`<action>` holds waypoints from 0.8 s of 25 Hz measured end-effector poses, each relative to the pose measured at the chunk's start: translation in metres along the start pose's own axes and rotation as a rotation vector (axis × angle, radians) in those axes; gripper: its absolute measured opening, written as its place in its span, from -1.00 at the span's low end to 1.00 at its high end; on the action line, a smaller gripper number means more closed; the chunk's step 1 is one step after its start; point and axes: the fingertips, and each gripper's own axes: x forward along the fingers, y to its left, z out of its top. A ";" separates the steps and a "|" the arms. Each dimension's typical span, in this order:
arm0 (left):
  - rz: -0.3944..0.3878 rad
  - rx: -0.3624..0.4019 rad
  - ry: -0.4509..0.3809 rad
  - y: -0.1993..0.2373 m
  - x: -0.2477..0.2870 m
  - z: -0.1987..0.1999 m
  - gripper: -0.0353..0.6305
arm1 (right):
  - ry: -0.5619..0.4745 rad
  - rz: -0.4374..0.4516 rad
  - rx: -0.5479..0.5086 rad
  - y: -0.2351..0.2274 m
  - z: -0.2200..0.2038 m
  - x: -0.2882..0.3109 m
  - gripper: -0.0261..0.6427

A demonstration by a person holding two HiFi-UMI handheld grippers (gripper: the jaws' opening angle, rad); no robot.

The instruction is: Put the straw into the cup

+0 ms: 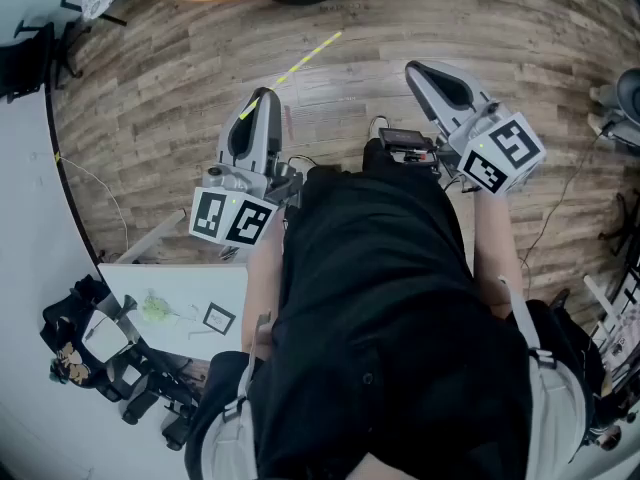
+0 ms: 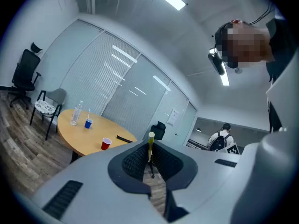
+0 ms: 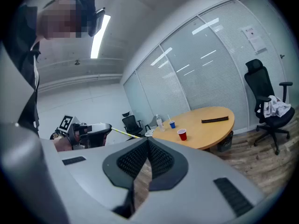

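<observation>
A yellow straw [image 1: 300,60] sticks out forward from my left gripper [image 1: 266,98], which is shut on its near end. In the left gripper view the straw [image 2: 151,143] stands upright between the closed pads. A red cup [image 2: 106,143] stands on a round wooden table [image 2: 84,136] well ahead of me; in the right gripper view the red cup [image 3: 182,135] sits near the table's front. My right gripper [image 1: 417,70] is held beside the left one, shut with nothing in it. From the right gripper view my left gripper [image 3: 96,130] and the straw [image 3: 124,133] show at left.
On the table also stand a blue cup [image 2: 88,123] with a straw in it, a clear bottle [image 2: 76,113] and a flat black object [image 3: 215,120]. Office chairs [image 3: 268,104] stand around. A white desk [image 1: 180,308] is at my lower left, over wood flooring [image 1: 150,138].
</observation>
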 end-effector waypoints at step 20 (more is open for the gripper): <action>0.008 0.023 0.018 -0.027 0.022 -0.017 -0.79 | -0.034 -0.030 0.051 -0.031 0.000 -0.034 -0.87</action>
